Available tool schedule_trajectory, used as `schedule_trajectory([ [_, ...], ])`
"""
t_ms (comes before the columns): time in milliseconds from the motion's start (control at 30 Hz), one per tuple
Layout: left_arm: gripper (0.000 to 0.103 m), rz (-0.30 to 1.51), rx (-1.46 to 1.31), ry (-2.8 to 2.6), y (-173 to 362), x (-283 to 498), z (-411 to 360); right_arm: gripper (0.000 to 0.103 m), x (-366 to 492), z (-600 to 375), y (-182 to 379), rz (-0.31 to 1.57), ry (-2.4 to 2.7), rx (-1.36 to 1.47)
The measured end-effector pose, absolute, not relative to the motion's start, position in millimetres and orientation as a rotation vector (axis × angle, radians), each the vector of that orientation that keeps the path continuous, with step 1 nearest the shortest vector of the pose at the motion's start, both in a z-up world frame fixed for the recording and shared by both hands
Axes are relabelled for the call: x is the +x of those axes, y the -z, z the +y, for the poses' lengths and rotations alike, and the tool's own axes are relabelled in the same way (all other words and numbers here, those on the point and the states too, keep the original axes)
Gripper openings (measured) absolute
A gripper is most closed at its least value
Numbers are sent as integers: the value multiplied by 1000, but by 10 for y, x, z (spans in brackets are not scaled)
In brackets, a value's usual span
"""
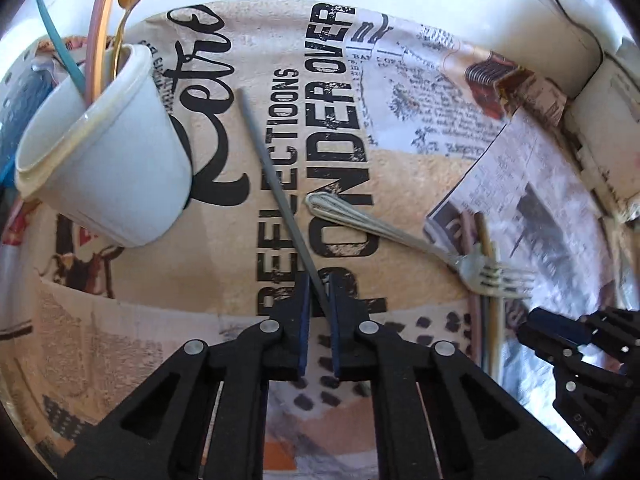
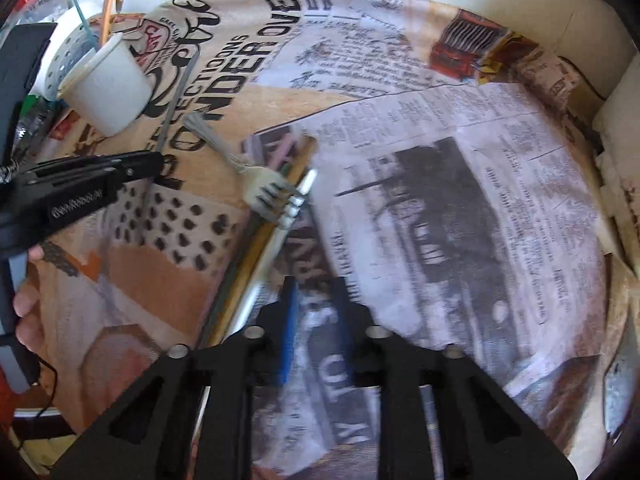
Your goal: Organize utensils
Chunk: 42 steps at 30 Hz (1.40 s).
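We had the left gripper (image 1: 319, 300) pinched on the grey stick (image 1: 276, 184) right of the cup (image 1: 108, 168) — lift it straight, w/o tilting. Right gripper (image 2: 316, 320) near-closed, apparently empty — fork (image 2: 256, 184) beyond.

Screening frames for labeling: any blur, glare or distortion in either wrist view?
Left wrist view: mostly sharp, print on the cloth readable; fork tines slightly smeared; strong fisheye bending at edges; wall at top blown out. Right wrist view: softer overall, motion blur on the fork and the newspaper print near the jaws.
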<state>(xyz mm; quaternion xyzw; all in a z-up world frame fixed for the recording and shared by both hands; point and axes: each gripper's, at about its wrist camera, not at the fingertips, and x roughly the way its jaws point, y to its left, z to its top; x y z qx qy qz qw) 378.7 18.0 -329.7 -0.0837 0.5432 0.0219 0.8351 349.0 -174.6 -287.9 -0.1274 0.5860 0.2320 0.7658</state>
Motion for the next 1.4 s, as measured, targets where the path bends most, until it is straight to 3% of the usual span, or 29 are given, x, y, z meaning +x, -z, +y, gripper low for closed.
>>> schedule_trajectory([
  [133,4,1173,-191,9,3291,3727,100,6,3563,-1843,2879,1300,-474,-254],
  [400,4,1248,-175,129,3287,3392,-87,24,3477,-1844,2843,1352,-548,-149],
  [700,3,1312,-99,214,3262,3096,-231,26,3411,-1612,2858,1337,-568,-203],
  [867,4,1253,-138,188,3105,3170,-200,26,3305,-1549,2797,1249,-553,-320],
  [967,5,1222,-140,177,3037,3302,-205,36,3354,-1539,2780,1208,-512,-330],
  [1167,5,1209,-143,169,2986,3515,-224,29,3531,-1710,2799,1260,-439,-275],
  [1400,5,1202,-178,145,2974,3476,-172,29,3391,-1737,2765,1288,-536,-170],
])
